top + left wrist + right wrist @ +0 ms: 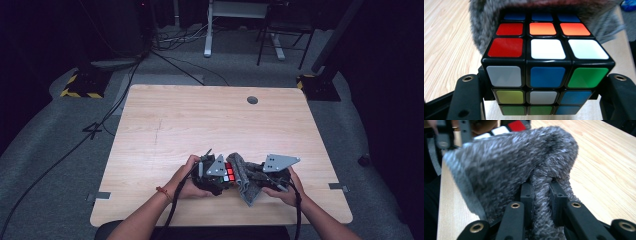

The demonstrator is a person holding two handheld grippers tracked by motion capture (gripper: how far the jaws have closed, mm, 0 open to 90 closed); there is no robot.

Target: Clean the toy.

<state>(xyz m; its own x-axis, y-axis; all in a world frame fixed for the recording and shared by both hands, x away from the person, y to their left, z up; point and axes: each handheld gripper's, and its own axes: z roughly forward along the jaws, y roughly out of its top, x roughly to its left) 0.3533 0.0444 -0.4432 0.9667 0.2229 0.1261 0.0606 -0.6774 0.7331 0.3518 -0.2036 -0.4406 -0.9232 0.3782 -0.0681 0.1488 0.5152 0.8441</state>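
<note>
While the colour cube (546, 72) was clamped in the left tongs (544, 100) above the surface (200, 120), a grey fluffy cloth (524, 170), pinched in the right tongs (541, 195), was pressed against it.

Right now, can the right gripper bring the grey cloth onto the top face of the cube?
Probably yes. The right gripper pinches the grey cloth in its jaws, and the cloth already drapes against the cube, which the left gripper holds. Nothing stands between them.
</note>
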